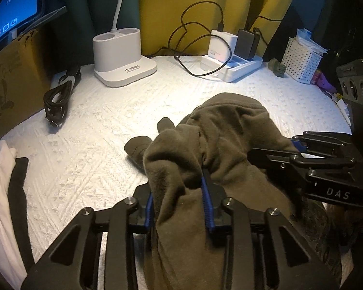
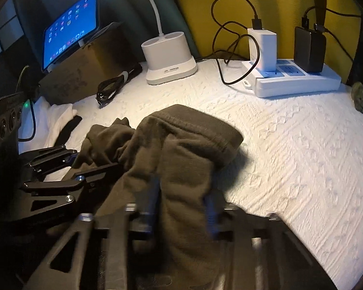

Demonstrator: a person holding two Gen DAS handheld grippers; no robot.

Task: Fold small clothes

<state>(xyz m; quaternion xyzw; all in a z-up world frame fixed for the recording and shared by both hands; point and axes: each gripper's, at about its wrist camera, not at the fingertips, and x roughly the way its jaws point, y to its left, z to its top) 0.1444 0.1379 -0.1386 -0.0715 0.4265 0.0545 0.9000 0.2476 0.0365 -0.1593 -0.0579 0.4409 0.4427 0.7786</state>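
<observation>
Olive garment bunched on the white-covered desk, gripped from both sides.

The olive garment (image 1: 220, 130) lies crumpled mid-desk (image 1: 89, 159), its bulk running forward, away from both grippers. The left gripper (image 1: 179, 193) is clamped on its near edge; the right gripper (image 2: 181, 207), blurred, also appears clamped on cloth, just beside the left.
</observation>
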